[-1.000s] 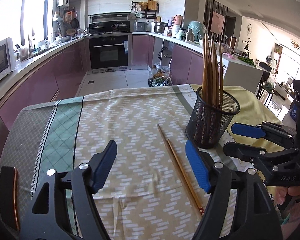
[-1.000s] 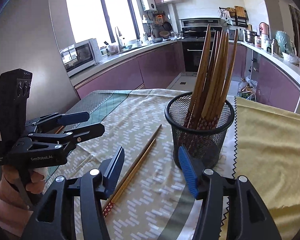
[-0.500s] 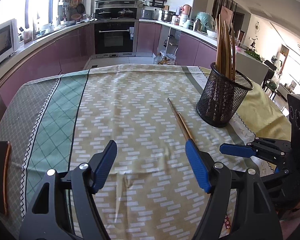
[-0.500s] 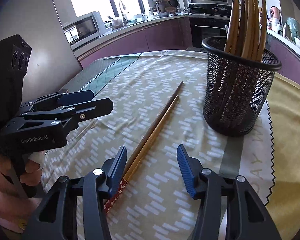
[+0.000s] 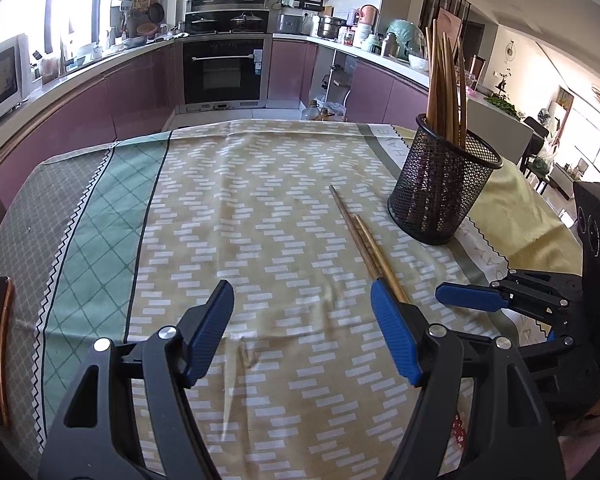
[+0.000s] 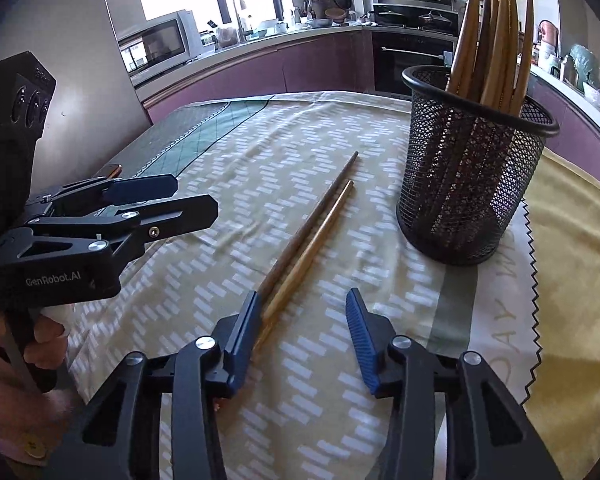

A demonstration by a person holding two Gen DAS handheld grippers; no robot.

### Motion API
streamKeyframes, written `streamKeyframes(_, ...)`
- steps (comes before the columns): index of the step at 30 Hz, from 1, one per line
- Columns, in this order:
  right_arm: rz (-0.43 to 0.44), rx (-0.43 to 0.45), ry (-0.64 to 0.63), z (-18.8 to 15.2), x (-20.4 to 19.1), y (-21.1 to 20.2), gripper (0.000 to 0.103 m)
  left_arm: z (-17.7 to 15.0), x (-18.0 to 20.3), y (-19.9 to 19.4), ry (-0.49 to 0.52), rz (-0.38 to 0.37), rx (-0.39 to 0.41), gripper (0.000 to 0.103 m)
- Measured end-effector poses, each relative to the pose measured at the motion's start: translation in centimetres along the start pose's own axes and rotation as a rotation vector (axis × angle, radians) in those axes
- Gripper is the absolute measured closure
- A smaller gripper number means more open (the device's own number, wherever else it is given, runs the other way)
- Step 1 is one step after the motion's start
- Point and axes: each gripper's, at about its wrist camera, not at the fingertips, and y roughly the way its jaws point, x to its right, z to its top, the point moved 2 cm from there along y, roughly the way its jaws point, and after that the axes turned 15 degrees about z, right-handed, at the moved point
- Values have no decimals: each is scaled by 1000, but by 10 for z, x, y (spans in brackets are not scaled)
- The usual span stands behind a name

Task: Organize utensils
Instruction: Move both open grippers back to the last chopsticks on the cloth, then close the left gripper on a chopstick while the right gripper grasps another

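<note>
Two wooden chopsticks (image 5: 362,232) lie side by side on the patterned tablecloth; they also show in the right wrist view (image 6: 312,236). A black mesh holder (image 5: 440,192) with several chopsticks upright stands just right of them, also in the right wrist view (image 6: 472,172). My left gripper (image 5: 302,332) is open and empty, low over the cloth, its right finger over the near ends of the pair. My right gripper (image 6: 304,332) is open and empty, its left finger beside the near ends of the chopsticks. Each gripper shows in the other's view, the right one (image 5: 472,300) and the left one (image 6: 156,200).
The table (image 5: 100,208) has a green and grey cloth band at the left. A dark object with a copper edge (image 5: 0,344) lies at the left table edge. Kitchen counters and an oven (image 5: 224,68) stand behind. A yellow cloth (image 6: 572,248) covers the right side.
Both grippers have drawn back and lowered toward the near ends of the loose chopsticks. The holder now looks farther from both cameras. Both grippers stay open.
</note>
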Motion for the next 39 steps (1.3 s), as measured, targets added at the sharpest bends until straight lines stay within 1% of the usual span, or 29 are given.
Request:
streamKeyframes(6,-6,-19,18,-1,7,-5,79,1,10,4,38,-10,-5,33)
streamKeyframes(10,-9,-22,37,-2,15,-10,82,4,23,9,70,-40,-16,34)
streamKeyframes(14,-21,-21,54,-4,24,-14,82,3,40,18,116,-68,-39,40)
streamKeyframes(17,-27,-22,58,-4,28,-16,84,3,49,26,135,-77,-63,47)
streamKeyframes(19,-26,-22,59,-6,31,-18,85,2,54,33,139,-81,-87,57)
streamKeyframes(21,-25,-22,57,-6,31,-18,85,2,57,38,140,-80,-105,62)
streamKeyframes(24,-23,-22,56,-6,32,-19,86,2,59,39,142,-75,-105,62)
streamKeyframes(26,-23,-21,56,-6,32,-18,86,1,61,40,143,-76,-106,64)
streamKeyframes(28,-24,-20,56,-5,32,-18,86,1,61,42,140,-67,-105,69)
streamKeyframes(29,-25,-19,57,-5,32,-17,86,0,60,41,136,-72,-107,71)
streamKeyframes(31,-30,-17,57,-4,32,-16,86,-2,58,39,132,-83,-108,78)
streamKeyframes(32,-34,-17,55,-4,31,-17,86,-2,59,40,134,-86,-107,80)
streamKeyframes(33,-36,-16,54,-3,31,-16,86,-2,60,39,138,-86,-108,81)
streamKeyframes(39,-44,-16,47,3,31,-9,86,0,60,41,131,-72,-111,78)
